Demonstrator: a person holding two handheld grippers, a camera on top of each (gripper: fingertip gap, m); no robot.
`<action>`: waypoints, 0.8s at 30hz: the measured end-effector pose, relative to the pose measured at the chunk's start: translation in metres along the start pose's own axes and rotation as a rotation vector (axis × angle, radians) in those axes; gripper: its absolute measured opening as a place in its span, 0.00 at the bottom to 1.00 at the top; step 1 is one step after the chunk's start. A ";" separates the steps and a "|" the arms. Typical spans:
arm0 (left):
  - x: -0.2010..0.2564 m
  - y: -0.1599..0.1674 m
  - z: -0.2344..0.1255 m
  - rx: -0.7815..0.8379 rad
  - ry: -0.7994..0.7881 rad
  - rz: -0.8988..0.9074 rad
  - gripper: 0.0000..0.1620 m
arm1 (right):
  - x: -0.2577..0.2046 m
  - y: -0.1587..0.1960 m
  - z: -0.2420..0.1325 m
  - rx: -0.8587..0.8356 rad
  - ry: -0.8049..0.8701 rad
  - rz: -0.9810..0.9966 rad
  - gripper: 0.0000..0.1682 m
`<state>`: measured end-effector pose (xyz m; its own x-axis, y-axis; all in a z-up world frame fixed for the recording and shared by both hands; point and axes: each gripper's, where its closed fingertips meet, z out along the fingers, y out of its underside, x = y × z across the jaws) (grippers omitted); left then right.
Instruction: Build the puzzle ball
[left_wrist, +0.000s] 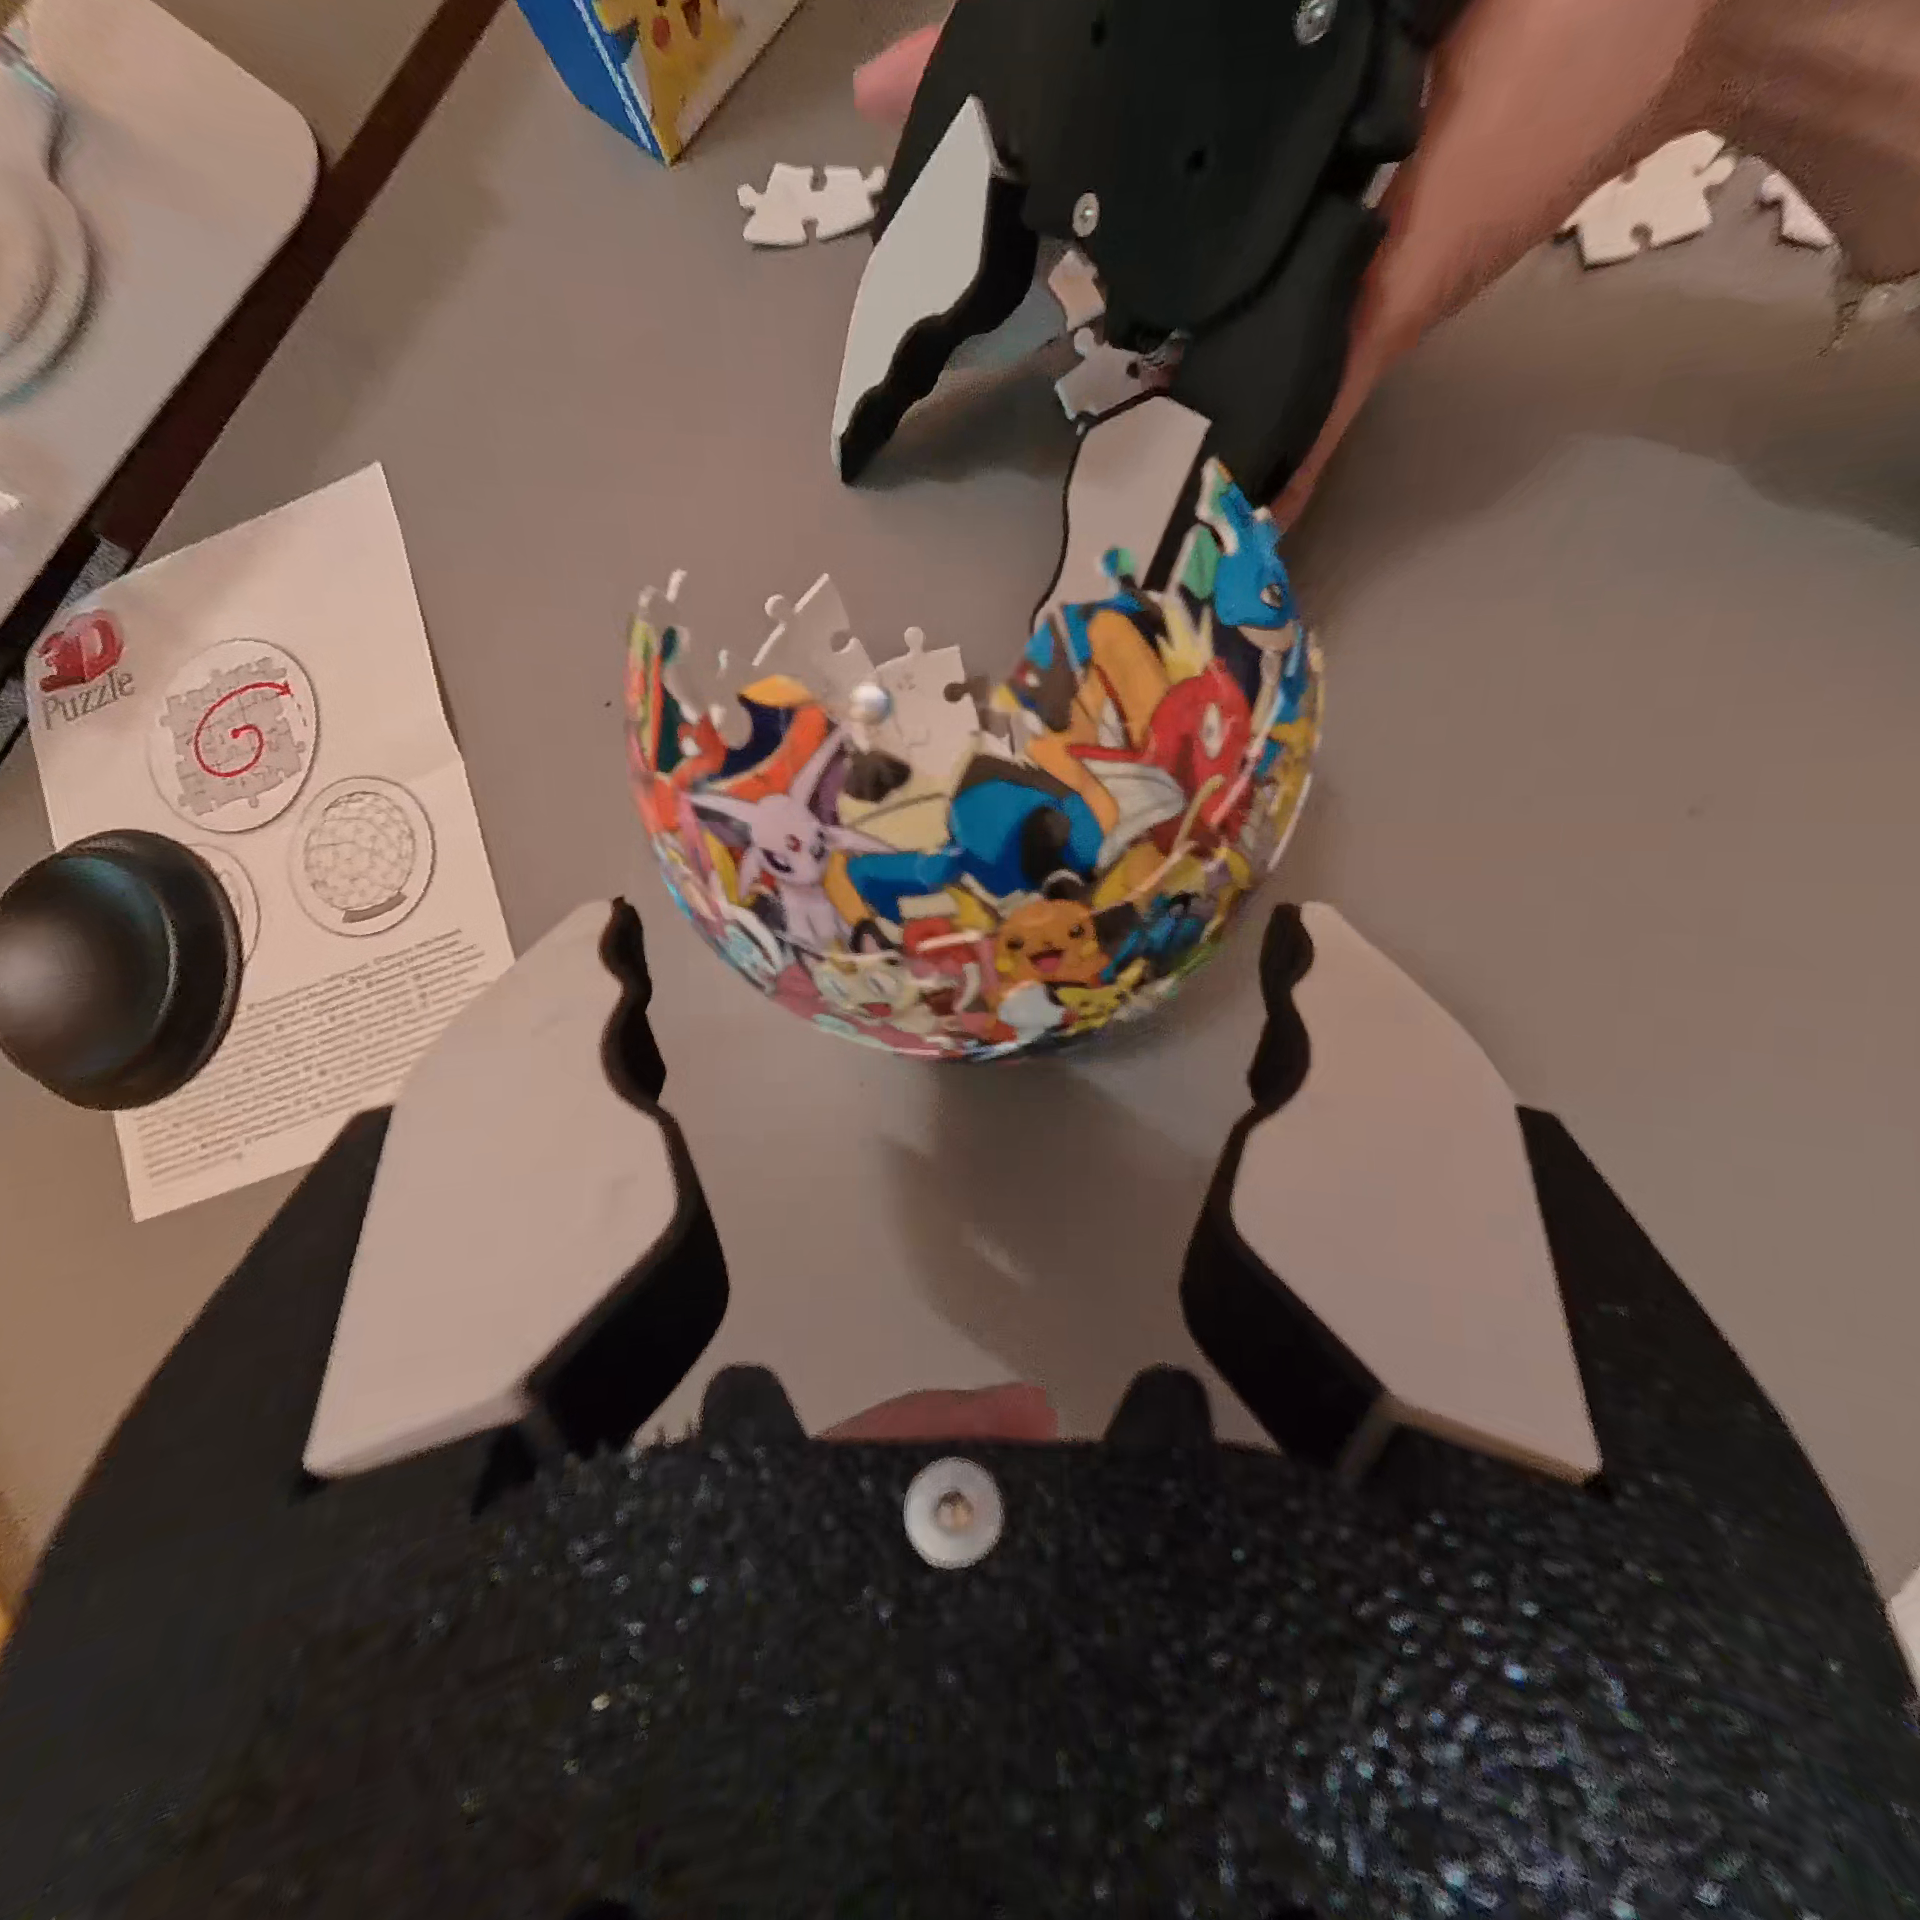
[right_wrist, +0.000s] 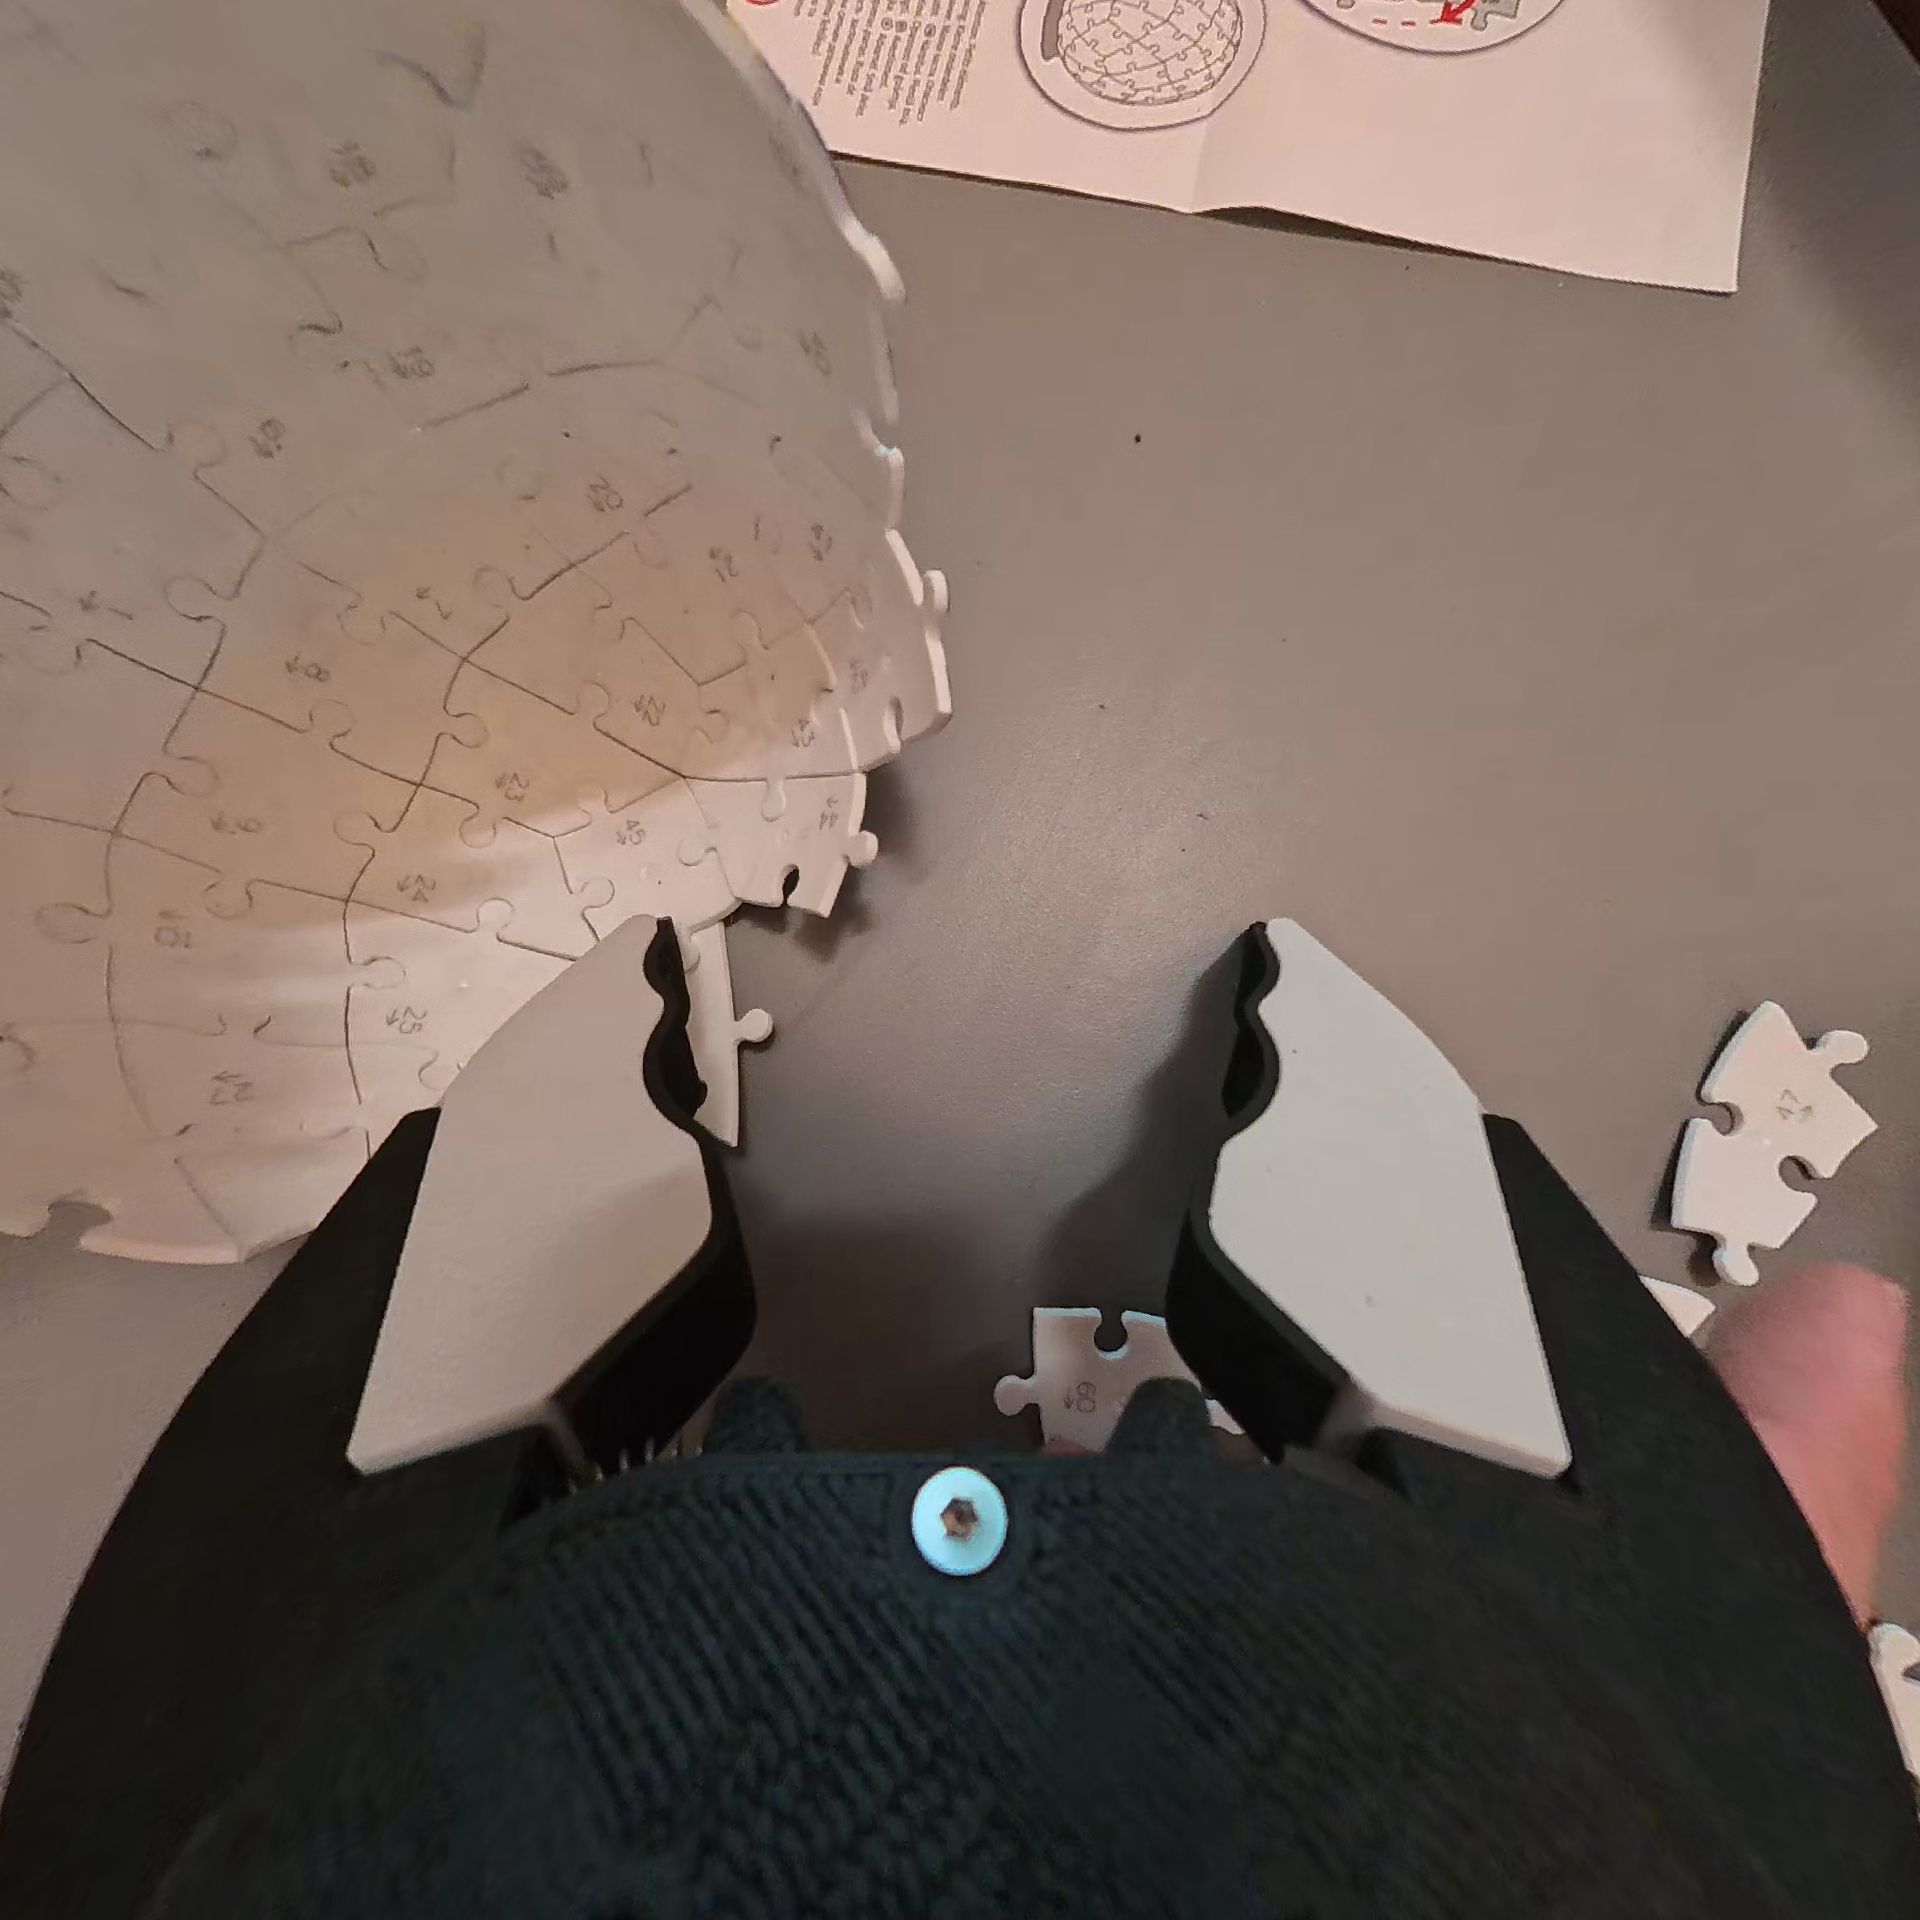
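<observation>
Puzzle ball (left_wrist: 971, 821), half built, sits on the grey counter (left_wrist: 1558, 831) at twelve o'clock from our left claw (left_wrist: 951, 971), whose jaws gape wide and hold nothing, the ball's lower curve lying just beyond the tips. Our right claw (right_wrist: 961, 992) is also spread wide and grips nothing; its nine o'clock finger (right_wrist: 582, 1143) rests against the ball's jagged rim, beside a protruding piece. In the left wrist view the right claw reaches in from one o'clock, one finger down at the rim's far side.

Outside, the shell is a crowded cartoon print: blue, orange, red, lilac and yellow creatures packed edge to edge. Inside it is plain white, each piece printed with a small number and arrow, which we leave unread. The upper rim is ragged with tabs and notches.

Loose pieces (right_wrist: 1777, 1153) lie white side up at three o'clock of the right claw. A folded instruction sheet (left_wrist: 270, 831) bearing a logo, diagrams and small print lies at nine o'clock of the ball, a black round stand (left_wrist: 120, 966) on its corner. A blue box (left_wrist: 655, 62) with yellow artwork stands at eleven o'clock.
</observation>
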<state>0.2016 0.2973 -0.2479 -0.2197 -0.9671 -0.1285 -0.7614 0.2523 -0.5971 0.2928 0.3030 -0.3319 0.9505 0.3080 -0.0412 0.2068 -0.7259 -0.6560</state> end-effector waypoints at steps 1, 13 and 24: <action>0.003 0.002 0.000 0.014 -0.012 0.002 0.69 | 0.000 0.000 0.000 0.000 0.000 0.000 0.60; 0.000 -0.008 0.014 0.117 -0.088 0.026 0.71 | 0.000 0.000 0.000 -0.002 0.005 0.003 0.60; -0.004 -0.006 0.017 -0.003 0.000 0.205 0.70 | -0.003 0.003 -0.003 -0.016 -0.032 -0.019 0.63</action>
<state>0.2178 0.2992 -0.2573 -0.3700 -0.8956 -0.2470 -0.7024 0.4437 -0.5565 0.2912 0.2980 -0.3321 0.9385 0.3411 -0.0527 0.2290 -0.7296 -0.6444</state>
